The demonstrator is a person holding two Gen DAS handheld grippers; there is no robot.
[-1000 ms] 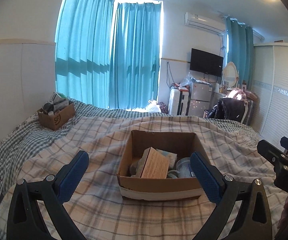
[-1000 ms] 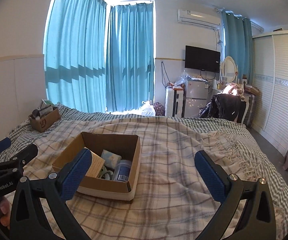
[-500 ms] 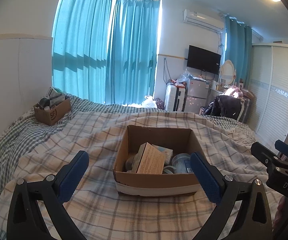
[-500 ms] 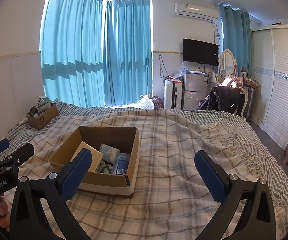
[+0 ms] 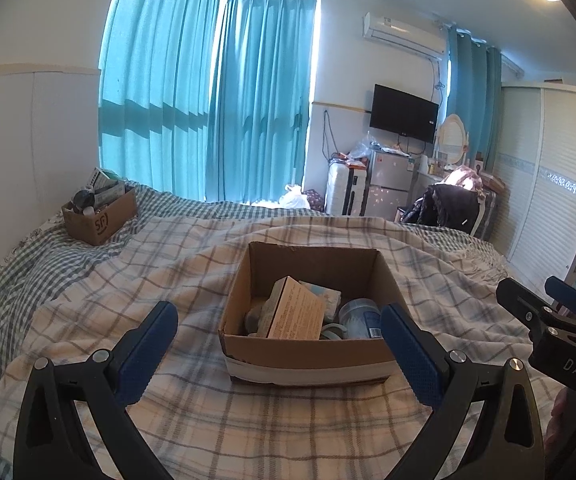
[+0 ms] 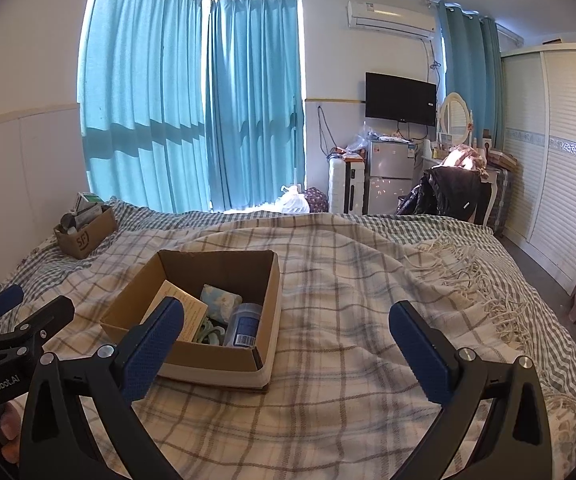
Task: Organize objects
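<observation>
The open cardboard box (image 5: pixel 307 356) sits on the plaid blanket (image 5: pixel 248 420) of the bed, at twelve o'clock from the left gripper (image 5: pixel 280 344), whose fingers (image 5: pixel 148 348) are spread wide, holding nothing. The right gripper (image 6: pixel 288 344) also has its fingers apart and bare, the box at ten o'clock from it. Inside lie a tan carton (image 5: pixel 295 312) and a blue-capped jar (image 5: pixel 359 316). A second small box (image 5: pixel 100 220) rests at ten o'clock, near the curtains (image 5: pixel 208 112).

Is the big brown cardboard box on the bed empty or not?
Not empty: the open brown cardboard box holds a tan carton and a blue-labelled jar.
</observation>
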